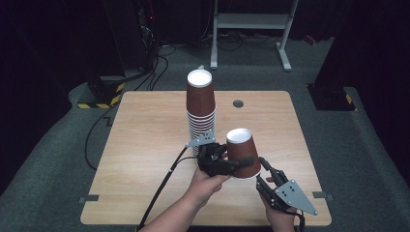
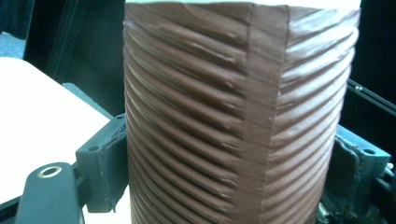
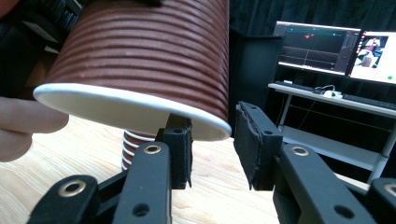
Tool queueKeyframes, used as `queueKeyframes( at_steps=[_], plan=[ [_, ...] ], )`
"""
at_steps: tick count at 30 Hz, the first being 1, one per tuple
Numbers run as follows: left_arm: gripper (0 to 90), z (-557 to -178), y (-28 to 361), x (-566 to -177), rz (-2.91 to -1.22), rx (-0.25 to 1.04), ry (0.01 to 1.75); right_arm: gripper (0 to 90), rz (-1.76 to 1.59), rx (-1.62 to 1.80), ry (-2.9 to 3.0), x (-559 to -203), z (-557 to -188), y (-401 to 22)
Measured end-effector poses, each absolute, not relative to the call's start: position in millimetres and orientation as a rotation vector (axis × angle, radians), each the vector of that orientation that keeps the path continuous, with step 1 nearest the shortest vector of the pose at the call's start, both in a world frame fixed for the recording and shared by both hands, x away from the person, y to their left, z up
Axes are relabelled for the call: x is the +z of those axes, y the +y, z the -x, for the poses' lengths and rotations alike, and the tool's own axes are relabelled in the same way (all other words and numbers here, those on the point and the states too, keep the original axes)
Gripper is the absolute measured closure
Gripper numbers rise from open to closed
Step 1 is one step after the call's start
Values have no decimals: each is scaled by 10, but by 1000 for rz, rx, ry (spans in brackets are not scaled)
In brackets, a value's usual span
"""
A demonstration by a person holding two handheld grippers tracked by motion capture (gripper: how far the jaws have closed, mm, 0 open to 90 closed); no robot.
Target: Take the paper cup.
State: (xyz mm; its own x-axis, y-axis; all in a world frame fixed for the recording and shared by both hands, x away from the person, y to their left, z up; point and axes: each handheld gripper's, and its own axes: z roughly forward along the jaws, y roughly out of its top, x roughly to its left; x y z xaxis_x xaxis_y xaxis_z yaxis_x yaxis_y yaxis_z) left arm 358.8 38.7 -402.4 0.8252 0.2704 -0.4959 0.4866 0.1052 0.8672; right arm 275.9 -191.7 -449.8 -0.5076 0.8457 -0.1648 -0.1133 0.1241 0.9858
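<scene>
Two sets of tongs work on one upside-down brown ribbed cup (image 1: 243, 152), held just above the wooden surface (image 1: 145, 159) in front of the tall stack of cups (image 1: 200, 108).

In the high view, the left tongs (image 1: 232, 163) are clenched across the cup's lower body, near its rim. The right tongs (image 1: 264, 170) come up from the lower right to that rim, one jaw looking to sit under the cup's mouth. The cup tilts a little toward the right hand.

In the left gripper view, the cup wall (image 2: 238, 116) stands between the two black pads, which press on it from both sides. This grip looks firm, and it should stay steady without more squeeze, since the paper wall would likely crease.

In the right gripper view, the white rim (image 3: 130, 109) hangs just above the right tongs (image 3: 212, 144). One pad (image 3: 180, 149) stands below the open mouth, the other pad (image 3: 254, 142) outside the wall. The jaws are partly closed and do not yet press on the rim. To do this step well, the inner pad should probably rise a little farther inside the mouth so the wall sits squarely between both pads; then close gently and pinch only the rim band, which is the stiffest part. The left grip should let go only once the right one has hold.
</scene>
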Motion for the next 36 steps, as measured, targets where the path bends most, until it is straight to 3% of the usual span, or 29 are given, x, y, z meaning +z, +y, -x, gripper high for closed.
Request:
queueKeyframes(
  at_steps=[31,36],
  plan=[
    [167,-3592,489,-3983,-1438,-222,651,723,-674,1604,1441,-4559,-2889,-1862],
    [167,-3597,503,-3986,-1432,-235,652,767,-650,1609,1430,-4566,-2874,-1836]
  ],
)
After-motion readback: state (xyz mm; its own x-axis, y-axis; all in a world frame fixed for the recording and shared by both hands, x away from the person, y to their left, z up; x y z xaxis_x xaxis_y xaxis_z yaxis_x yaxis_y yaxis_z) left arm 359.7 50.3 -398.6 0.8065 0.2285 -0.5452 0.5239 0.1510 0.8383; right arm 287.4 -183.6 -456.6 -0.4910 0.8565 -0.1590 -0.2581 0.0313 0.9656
